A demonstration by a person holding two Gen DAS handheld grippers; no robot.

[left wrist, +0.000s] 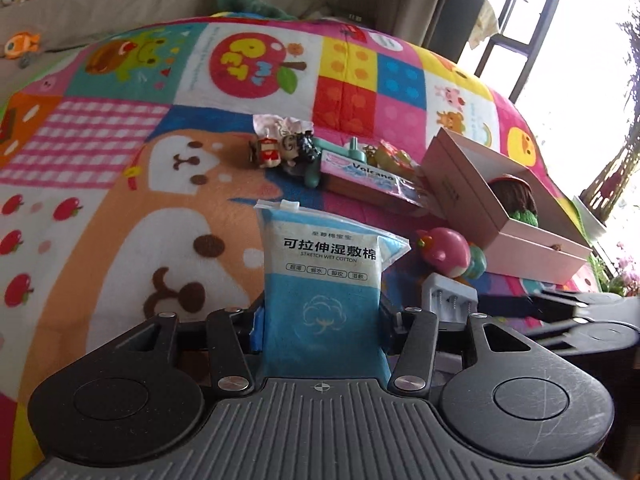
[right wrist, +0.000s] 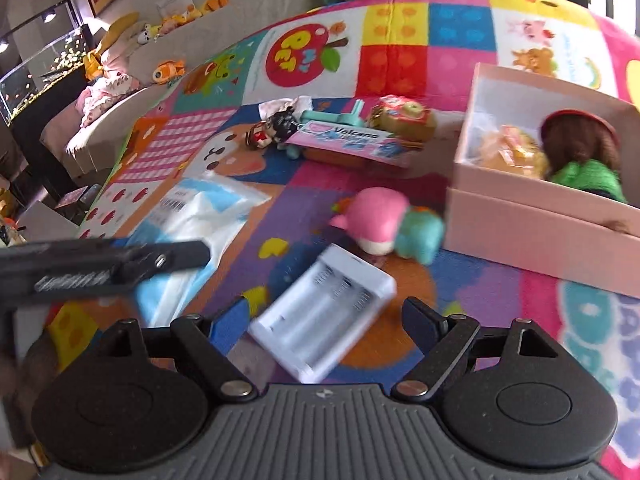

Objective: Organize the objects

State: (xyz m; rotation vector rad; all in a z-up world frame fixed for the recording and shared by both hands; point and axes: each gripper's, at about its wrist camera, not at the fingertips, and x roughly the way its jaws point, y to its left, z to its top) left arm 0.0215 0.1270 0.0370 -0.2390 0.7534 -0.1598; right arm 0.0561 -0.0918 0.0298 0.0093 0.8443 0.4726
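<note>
Landmark: the pink box (right wrist: 536,200), open-topped, on the patchwork blanket (left wrist: 120,128); it already holds a brown-and-green knitted toy (right wrist: 580,152) and a yellow packet.
Cotton pack (left wrist: 324,272): a blue and white soft pouch, well left of the pink box; pinched at its lower end by the left gripper (left wrist: 320,320), standing upright between the jaws.
How the pack handles: I judge it light, squashy and a little slick; a grip across the filled lower part suits it better than the thin sealed top.
Battery charger (right wrist: 320,312): white, empty slots, lying flat in front of the pink box, between the spread jaws of the right gripper (right wrist: 328,320), which do not press it.
How the charger handles: probably light, rigid, smooth plastic; take it across the short sides so it cannot twist out.
In the way: a pink and teal toy (right wrist: 384,224) lies between the charger and the pink box, just beside its near wall.
Further off: a Volcano carton (right wrist: 352,140), small figures (right wrist: 272,128) and a gold packet (right wrist: 404,120) cluster left of the pink box, clear of both grippers.
</note>
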